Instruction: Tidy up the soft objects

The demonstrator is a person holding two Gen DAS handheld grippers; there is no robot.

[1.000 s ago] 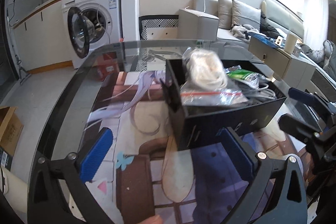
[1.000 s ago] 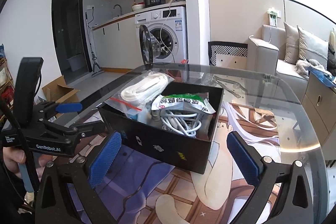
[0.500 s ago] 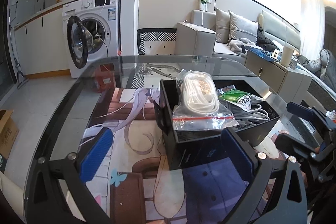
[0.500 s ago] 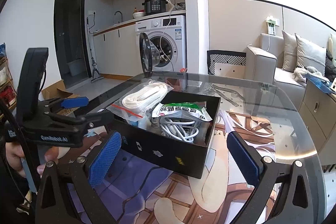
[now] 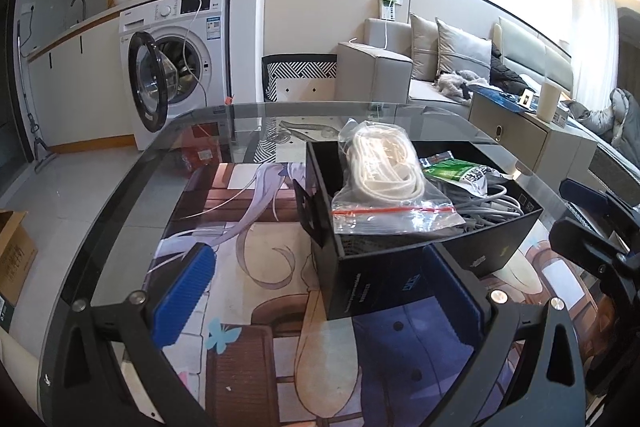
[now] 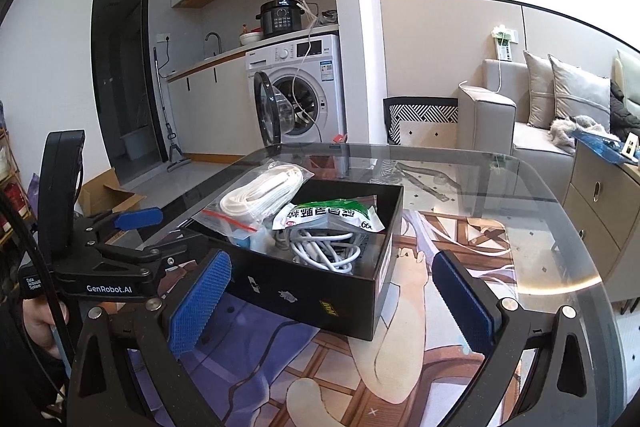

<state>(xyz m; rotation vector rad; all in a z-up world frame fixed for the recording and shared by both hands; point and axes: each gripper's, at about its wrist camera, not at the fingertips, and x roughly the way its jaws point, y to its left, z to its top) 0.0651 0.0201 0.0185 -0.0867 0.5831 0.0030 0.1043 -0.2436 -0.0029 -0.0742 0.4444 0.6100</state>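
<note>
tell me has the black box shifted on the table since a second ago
Cannot tell. The black box sits differently in both views, but so do the washing machine and table rim, so the cameras moved; the box looks unmoved against the mat artwork.

Box (image 5: 384, 279) floor: you cannot see it; bags and cables (image 6: 324, 247) cover it.
Green bag (image 6: 328, 217) print: too small for you to read.
Your left hand (image 6: 38, 319): mostly cut off by the frame edge.
Right gripper (image 5: 592, 227): partly cut off at the frame edge.
</note>
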